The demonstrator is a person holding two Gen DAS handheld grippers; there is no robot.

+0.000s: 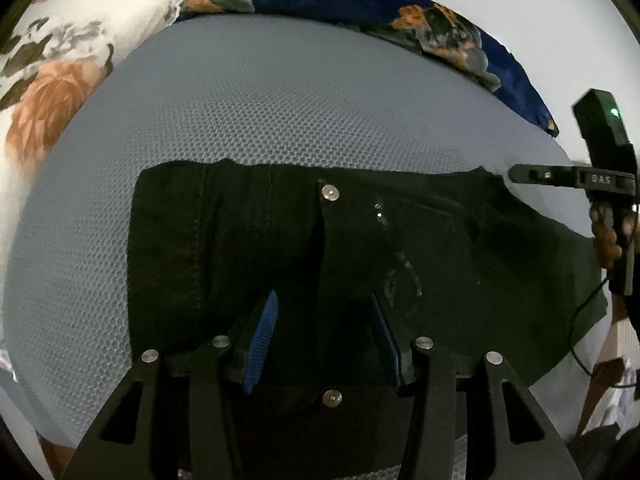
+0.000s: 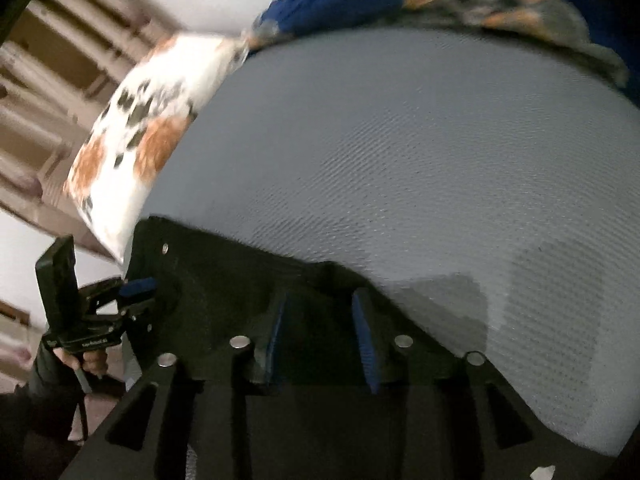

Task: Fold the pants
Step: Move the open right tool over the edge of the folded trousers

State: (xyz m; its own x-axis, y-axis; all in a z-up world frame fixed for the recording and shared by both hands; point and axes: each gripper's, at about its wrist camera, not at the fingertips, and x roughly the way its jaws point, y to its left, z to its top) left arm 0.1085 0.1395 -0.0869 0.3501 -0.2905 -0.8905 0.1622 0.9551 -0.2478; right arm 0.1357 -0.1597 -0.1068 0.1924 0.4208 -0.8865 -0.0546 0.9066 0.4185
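Observation:
Black pants (image 1: 360, 248) lie flat on a grey textured mattress (image 1: 260, 100), waistband with a silver button toward the far side. My left gripper (image 1: 324, 300) is open, its blue-padded fingers above the near part of the pants. My right gripper (image 2: 322, 304) is open over the pants' edge (image 2: 224, 280), with dark cloth between and under the fingers. In the left wrist view the right gripper (image 1: 516, 172) shows at the pants' far right corner. In the right wrist view the left gripper (image 2: 140, 292) shows at the pants' left side.
A white floral pillow (image 1: 52, 72) lies at the far left and a blue floral blanket (image 1: 440, 28) along the far edge. A white wall stands behind. A wooden shelf unit (image 2: 48, 92) stands left of the bed. A cable (image 1: 580, 332) hangs from the right hand.

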